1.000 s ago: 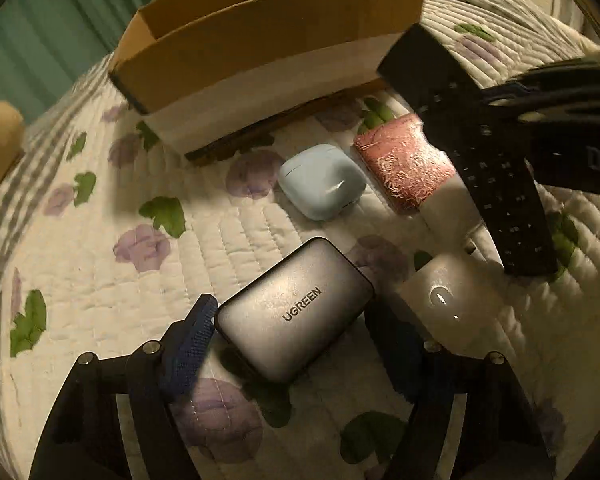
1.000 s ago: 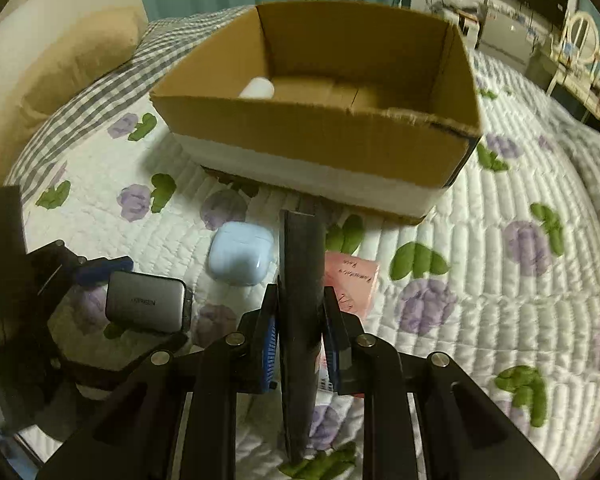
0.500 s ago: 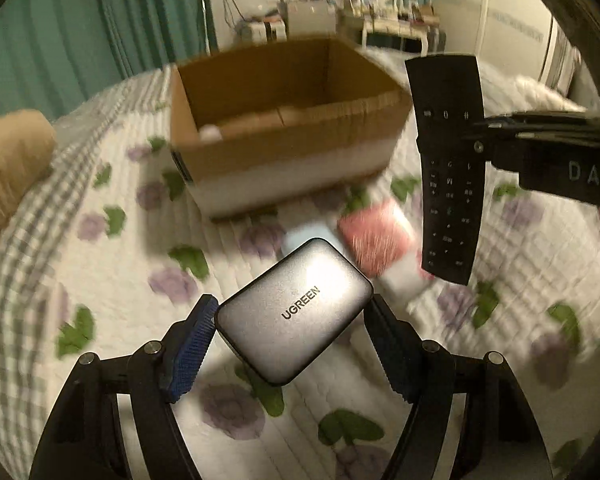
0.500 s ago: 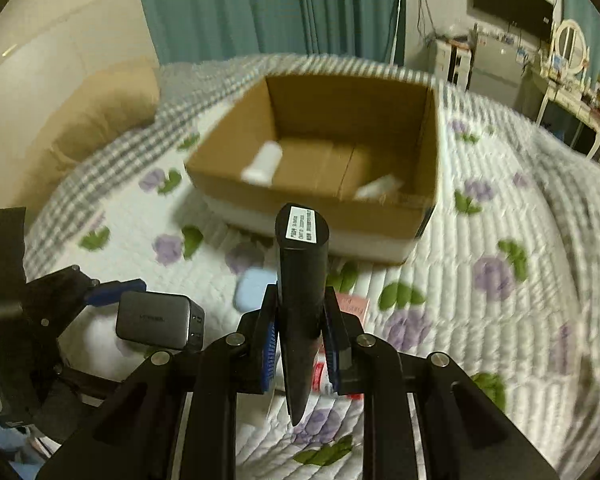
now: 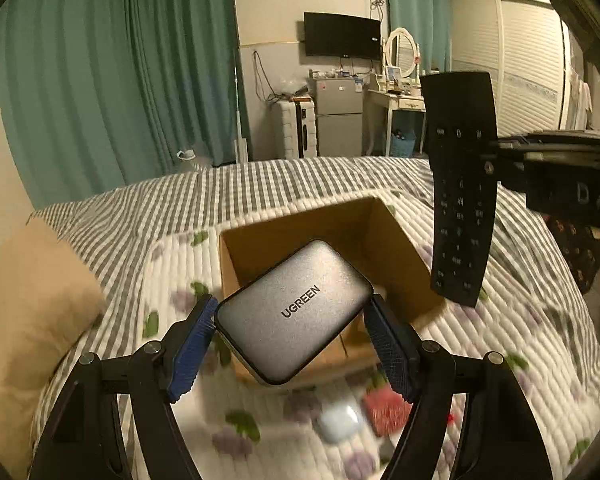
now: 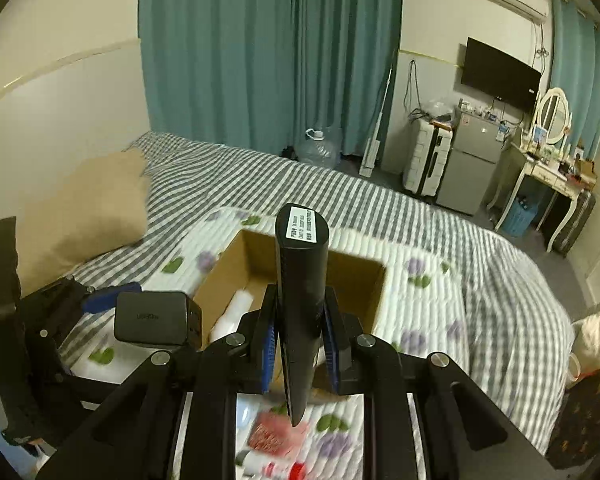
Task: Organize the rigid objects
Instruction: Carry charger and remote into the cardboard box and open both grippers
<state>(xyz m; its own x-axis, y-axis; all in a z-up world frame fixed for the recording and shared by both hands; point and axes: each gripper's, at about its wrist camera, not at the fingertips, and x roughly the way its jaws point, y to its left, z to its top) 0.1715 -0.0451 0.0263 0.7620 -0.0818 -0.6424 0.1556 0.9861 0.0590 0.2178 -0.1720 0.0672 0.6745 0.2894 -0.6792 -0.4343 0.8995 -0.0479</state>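
One grey charger (image 5: 294,316) sits at centre frame in the left gripper (image 5: 290,344), jaws clamped on its corners, above one open cardboard box (image 5: 396,240) on the bed (image 5: 260,184). One black remote (image 6: 300,292) stands upright mid-frame in the right gripper (image 6: 300,340), jaws pressed on its sides. One white cylinder (image 6: 232,312) lies in the box. Lower frame, blurred: one pale blue case (image 5: 338,424) and one red packet (image 5: 384,408) on the quilt.
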